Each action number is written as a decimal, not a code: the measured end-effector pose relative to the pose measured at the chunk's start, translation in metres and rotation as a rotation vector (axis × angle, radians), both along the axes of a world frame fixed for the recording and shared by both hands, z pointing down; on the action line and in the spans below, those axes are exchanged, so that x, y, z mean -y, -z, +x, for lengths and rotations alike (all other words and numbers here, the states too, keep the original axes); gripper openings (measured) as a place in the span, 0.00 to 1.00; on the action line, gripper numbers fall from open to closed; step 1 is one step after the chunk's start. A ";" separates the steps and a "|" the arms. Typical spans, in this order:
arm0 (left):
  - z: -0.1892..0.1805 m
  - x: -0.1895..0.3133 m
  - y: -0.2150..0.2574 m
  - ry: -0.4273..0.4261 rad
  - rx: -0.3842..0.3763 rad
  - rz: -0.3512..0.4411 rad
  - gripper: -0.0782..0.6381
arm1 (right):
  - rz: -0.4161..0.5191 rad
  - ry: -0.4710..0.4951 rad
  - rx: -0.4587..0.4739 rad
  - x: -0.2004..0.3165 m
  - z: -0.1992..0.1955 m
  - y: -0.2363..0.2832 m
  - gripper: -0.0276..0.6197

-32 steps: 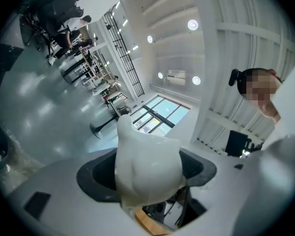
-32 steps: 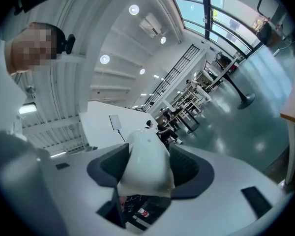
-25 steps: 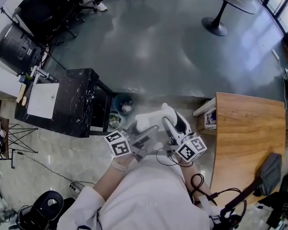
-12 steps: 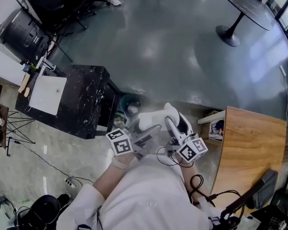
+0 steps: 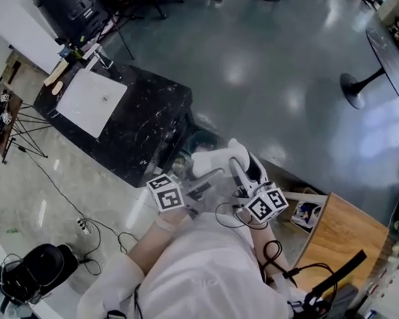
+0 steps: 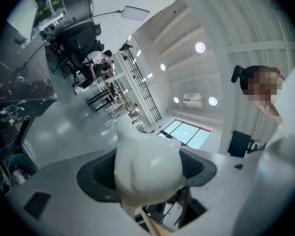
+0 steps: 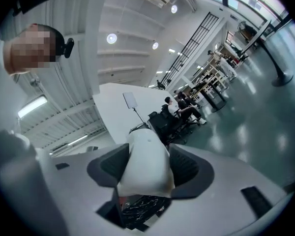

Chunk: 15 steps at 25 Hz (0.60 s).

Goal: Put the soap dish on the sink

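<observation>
While both grippers ride close against the person's chest, neither carries anything. The left gripper [image 6: 146,163] is clenched, its white fingers pressed into one lump, and the right gripper [image 7: 145,166] is clenched the same way. The soap dish is in neither. A tan piece [image 5: 56,74] lies at the edge of the black desk [image 5: 149,121], just beside the white sink [image 5: 80,108] — it may be the dish, but it is too small to tell.

If it is, the step in hand is the approach and the pick. As I judge it, the person should stand square to the desk first and open one gripper wide before reaching. The gripper should come down on the piece from above and take it across its narrow side. The carry should stay low, and the piece should go down flat on the sink.

The piece sits at the desk's edge, so an outward nudge could push it off. Bare black top on the sink's other side gives room to steady a gripper. The grey floor [image 5: 266,65] beyond is open, and the round table [image 5: 386,55] is well apart. Nearer, cables [image 5: 85,226] cross the pale floor, tripod legs [image 5: 16,131] stand left of the desk, and a bin [image 5: 203,139] sits by its right corner — the lane between cables and bin looks clearest.
</observation>
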State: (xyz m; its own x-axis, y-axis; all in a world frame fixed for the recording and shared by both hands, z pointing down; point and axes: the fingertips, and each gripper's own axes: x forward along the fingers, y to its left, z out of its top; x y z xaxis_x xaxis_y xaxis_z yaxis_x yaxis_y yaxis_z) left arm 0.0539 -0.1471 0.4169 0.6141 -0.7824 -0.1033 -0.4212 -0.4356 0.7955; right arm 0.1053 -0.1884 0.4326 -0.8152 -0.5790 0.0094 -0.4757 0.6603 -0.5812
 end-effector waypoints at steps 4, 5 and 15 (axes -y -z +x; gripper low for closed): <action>-0.078 0.014 -0.014 0.124 -0.027 -0.019 0.60 | -0.016 0.116 -0.024 0.020 -0.082 -0.012 0.46; -0.097 0.016 -0.018 0.157 -0.033 -0.030 0.60 | -0.023 0.147 -0.030 0.023 -0.103 -0.017 0.46; -0.266 -0.002 -0.094 0.501 -0.094 -0.155 0.59 | -0.127 0.482 -0.097 0.009 -0.287 -0.083 0.46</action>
